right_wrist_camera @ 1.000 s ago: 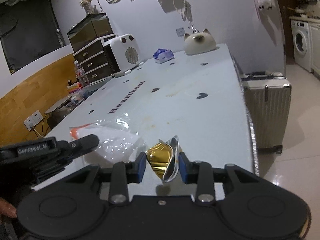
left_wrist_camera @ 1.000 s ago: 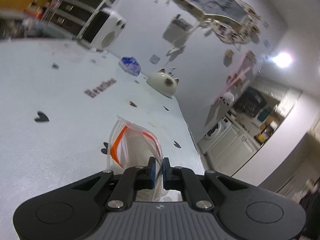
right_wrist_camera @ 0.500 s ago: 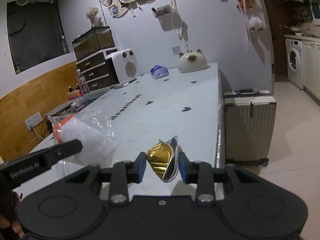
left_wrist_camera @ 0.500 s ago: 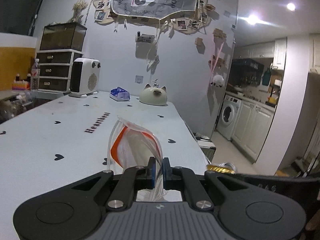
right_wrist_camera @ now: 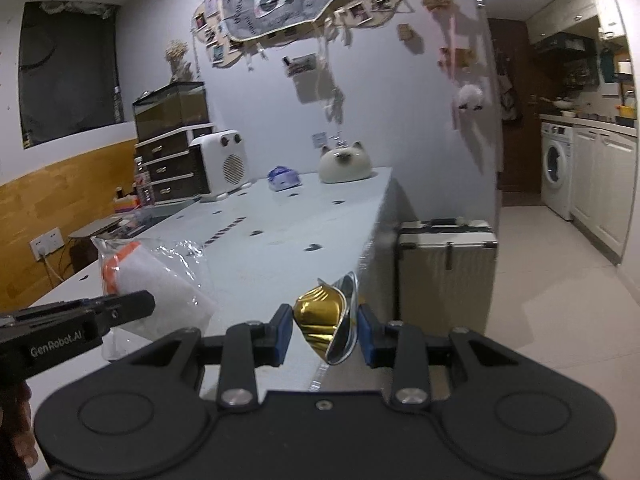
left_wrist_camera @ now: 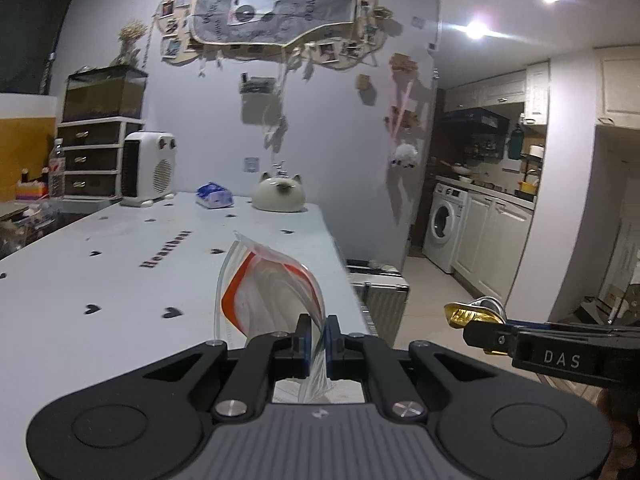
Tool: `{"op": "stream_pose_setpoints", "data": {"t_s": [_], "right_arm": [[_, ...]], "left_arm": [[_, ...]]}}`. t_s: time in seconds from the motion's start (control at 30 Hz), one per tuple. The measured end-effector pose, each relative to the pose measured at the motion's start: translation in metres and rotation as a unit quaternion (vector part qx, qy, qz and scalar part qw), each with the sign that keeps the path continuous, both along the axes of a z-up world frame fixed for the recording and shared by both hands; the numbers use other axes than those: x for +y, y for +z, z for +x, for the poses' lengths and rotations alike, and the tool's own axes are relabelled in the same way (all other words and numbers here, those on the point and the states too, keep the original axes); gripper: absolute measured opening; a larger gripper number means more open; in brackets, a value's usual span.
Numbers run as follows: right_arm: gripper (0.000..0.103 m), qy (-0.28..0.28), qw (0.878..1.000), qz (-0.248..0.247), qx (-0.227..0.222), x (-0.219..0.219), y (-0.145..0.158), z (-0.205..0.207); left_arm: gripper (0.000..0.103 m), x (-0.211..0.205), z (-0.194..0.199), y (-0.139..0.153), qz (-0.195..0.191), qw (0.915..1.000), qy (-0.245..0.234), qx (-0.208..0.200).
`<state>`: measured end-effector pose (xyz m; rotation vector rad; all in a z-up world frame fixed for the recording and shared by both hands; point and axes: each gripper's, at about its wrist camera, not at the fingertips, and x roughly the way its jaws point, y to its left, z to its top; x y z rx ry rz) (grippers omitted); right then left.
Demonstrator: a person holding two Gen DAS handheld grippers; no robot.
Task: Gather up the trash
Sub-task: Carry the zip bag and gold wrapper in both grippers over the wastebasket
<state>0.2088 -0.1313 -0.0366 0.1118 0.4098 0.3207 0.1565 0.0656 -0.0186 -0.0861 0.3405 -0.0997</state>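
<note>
Left wrist view first: the left gripper (left_wrist_camera: 316, 336) is clamped tight on the lower edge of a clear zip bag with an orange seal strip (left_wrist_camera: 268, 284), and the camera has swung up level — a second ago it was rolled hard over with the table (left_wrist_camera: 100, 280) tilted across the frame, now the tabletop lies flat and the bag stands up from the fingers toward twelve o'clock. New arrival at three o'clock: the right gripper (left_wrist_camera: 480, 326) pokes in from the side, carrying a squashed gold coffee capsule (left_wrist_camera: 466, 314). It was barely peeking in half a second ago; now it is well inside the frame, off the table's near corner and over the floor. The cat-shaped ceramic jar (left_wrist_camera: 280, 196) and blue tissue pack (left_wrist_camera: 214, 198) sit untouched at the far end.

Right wrist view: the right gripper (right_wrist_camera: 324, 330) pinches the gold coffee capsule (right_wrist_camera: 322, 312) at a narrow spread, silver rim against the right finger. At nine o'clock the left gripper (right_wrist_camera: 132, 304) holds the zip bag (right_wrist_camera: 160, 280), which has lifted clear of the tabletop and risen since a second ago. A silver suitcase (right_wrist_camera: 446, 260) stands just beyond the table.

My read: both pieces of trash are airborne and both hands have pulled back from the table, so the capsule likely goes into the bag, or both go to a bin.
</note>
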Motion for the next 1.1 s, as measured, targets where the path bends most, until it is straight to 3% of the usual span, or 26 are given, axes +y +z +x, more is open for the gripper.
{"op": "stream_pose_setpoints", "data": {"t_s": [0.63,0.97,1.1], "right_arm": [[0.035,-0.135,0.991,-0.003,0.01,-0.159,-0.027,-0.035],[0.035,-0.188,0.981,0.003,0.057,-0.219,-0.077,-0.033],[0.035,-0.199,0.976,0.006,0.091,-0.235,-0.11,-0.02]], "left_arm": [[0.006,-0.154,0.011,-0.027,0.018,0.9926,-0.119,0.017],[0.006,-0.221,0.039,-0.079,0.025,0.9829,-0.168,0.071],[0.006,-0.237,0.064,-0.123,0.03,0.9762,-0.178,0.121]]}}
